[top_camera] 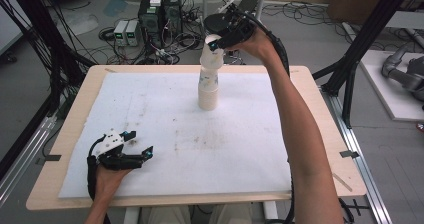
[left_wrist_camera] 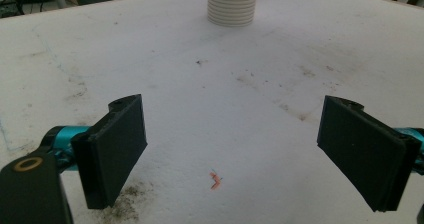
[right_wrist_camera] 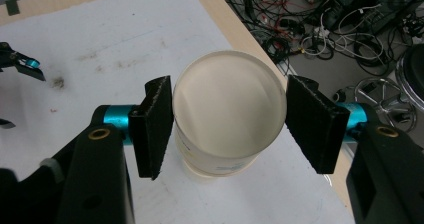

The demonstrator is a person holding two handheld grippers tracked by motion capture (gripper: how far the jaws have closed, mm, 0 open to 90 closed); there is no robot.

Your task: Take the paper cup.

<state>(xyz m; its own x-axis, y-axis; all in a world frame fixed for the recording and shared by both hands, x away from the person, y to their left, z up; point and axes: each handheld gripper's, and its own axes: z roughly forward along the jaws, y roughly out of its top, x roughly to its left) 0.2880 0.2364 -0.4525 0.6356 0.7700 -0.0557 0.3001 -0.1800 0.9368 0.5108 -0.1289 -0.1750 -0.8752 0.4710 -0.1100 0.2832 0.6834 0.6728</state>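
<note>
1. High view: your right gripper (top_camera: 216, 45) is up over the far middle of the tabletop (top_camera: 65, 134), jaws clamped on the top cup (top_camera: 211, 54) at its rim; that cup sits tilted, its base just above or barely in the cup stack (top_camera: 208, 91), can't tell which; stack stands upright on the white mat (top_camera: 150, 114); your left gripper (top_camera: 137, 146) lies low at the near-left w/ jaws spread, nothing btwn them, well apart from the stack.

2. Left gripper view: jaws apart over bare mat, holding nothing; ribbed stack base (left_wrist_camera: 232, 4) is far ahead, upright; small red mark (left_wrist_camera: 216, 180) on the mat btwn the jaws.

3. Right gripper view: both pads (right_wrist_camera: 155, 126) press the cup's rim (right_wrist_camera: 229, 106) from opp. sides; you look straight down into it; lower cups peek out just under it; table edge and floor cables (right_wrist_camera: 300, 29) are near on that side.

4. Risks, as I judge: thin rim could buckle or slip from a squeeze that high; the tilt could drag the next cup along, or tip the stack, since nothing steadies it; a dropped cup could roll off the far edge.
</note>
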